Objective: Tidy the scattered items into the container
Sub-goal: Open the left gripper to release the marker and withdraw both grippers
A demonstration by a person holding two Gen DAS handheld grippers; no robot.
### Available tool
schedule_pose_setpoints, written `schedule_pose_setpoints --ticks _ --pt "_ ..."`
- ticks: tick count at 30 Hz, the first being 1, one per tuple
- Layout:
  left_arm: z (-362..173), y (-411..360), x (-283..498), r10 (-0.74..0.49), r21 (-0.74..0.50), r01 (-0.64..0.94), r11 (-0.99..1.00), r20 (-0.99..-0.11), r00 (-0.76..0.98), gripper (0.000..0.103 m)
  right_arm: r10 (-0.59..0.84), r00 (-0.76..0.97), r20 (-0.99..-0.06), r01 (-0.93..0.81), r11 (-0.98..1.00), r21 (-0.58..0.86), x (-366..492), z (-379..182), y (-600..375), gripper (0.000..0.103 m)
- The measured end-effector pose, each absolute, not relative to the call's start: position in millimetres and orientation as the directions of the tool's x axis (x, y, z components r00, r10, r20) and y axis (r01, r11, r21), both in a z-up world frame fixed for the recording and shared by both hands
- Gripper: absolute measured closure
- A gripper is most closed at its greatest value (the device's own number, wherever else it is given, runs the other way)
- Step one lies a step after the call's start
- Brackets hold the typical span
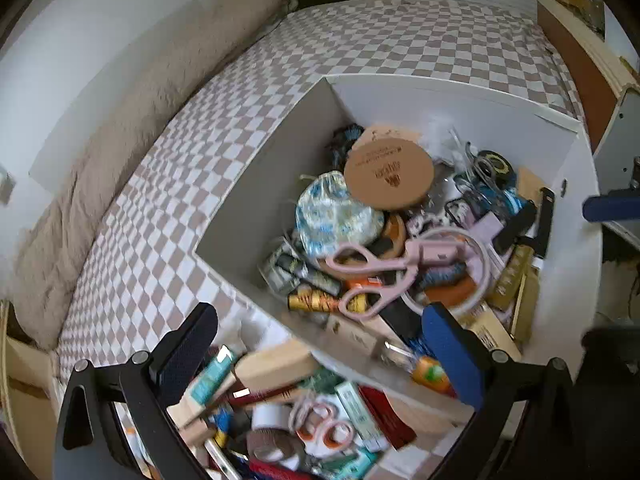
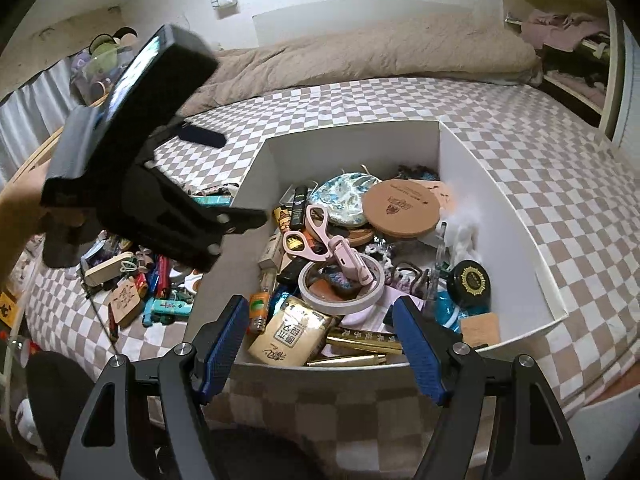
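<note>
- Bed (image 2: 500, 112) with checkered cover carries everything; beige blanket (image 2: 380, 52) bunched along its 12 o'clock edge in the right wrist view.
- White container (image 2: 472, 168) sits on the bed, centre of that view, filled with small goods.
- Inside: round cork lid (image 2: 400, 208) at 12 o'clock, tape roll (image 2: 340, 284) at centre, pink scissors (image 2: 310, 232) just beside it toward 10 o'clock.
- Scattered items (image 2: 156, 284) lie on the cover outside the container's wall, at 9 o'clock.
- Left tongs (image 1: 320, 344): jaws spread wide, nothing between them, raised over the container's near wall and the loose pile.
- Right tongs (image 2: 320, 344): jaws apart, empty, poised at the container's 6 o'clock edge.
</note>
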State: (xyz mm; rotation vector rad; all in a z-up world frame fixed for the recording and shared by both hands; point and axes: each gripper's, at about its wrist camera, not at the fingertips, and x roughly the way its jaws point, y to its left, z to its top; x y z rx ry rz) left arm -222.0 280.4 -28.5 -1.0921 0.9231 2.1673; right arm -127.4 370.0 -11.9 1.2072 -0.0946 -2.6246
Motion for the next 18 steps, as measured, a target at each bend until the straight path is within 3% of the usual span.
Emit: schedule_pose_setpoints --ticks 13,16,18 --pt "-13.8 226.2 -190.8 0.236 0.220 -0.650 -0.727 -0.810 -0.538 0.000 -0.194 -0.638 -0.745 0.158 -0.980 0.119 -116.0 -8.7 362.5 0.028" --pt "-9.9 213.5 -185.3 0.245 0.200 -0.622 -0.757 -0.796 -0.553 0.000 -0.126 -0.682 -0.721 0.112 -0.991 0.068 -111.9 -6.1 362.0 0.028" --pt "-4.6 201.9 -181.4 0.254 0.165 -0.584 -0.795 -0.783 -0.567 0.000 -0.071 -0.714 -0.696 0.073 -0.997 0.027 -109.4 -4.8 362.4 0.000"
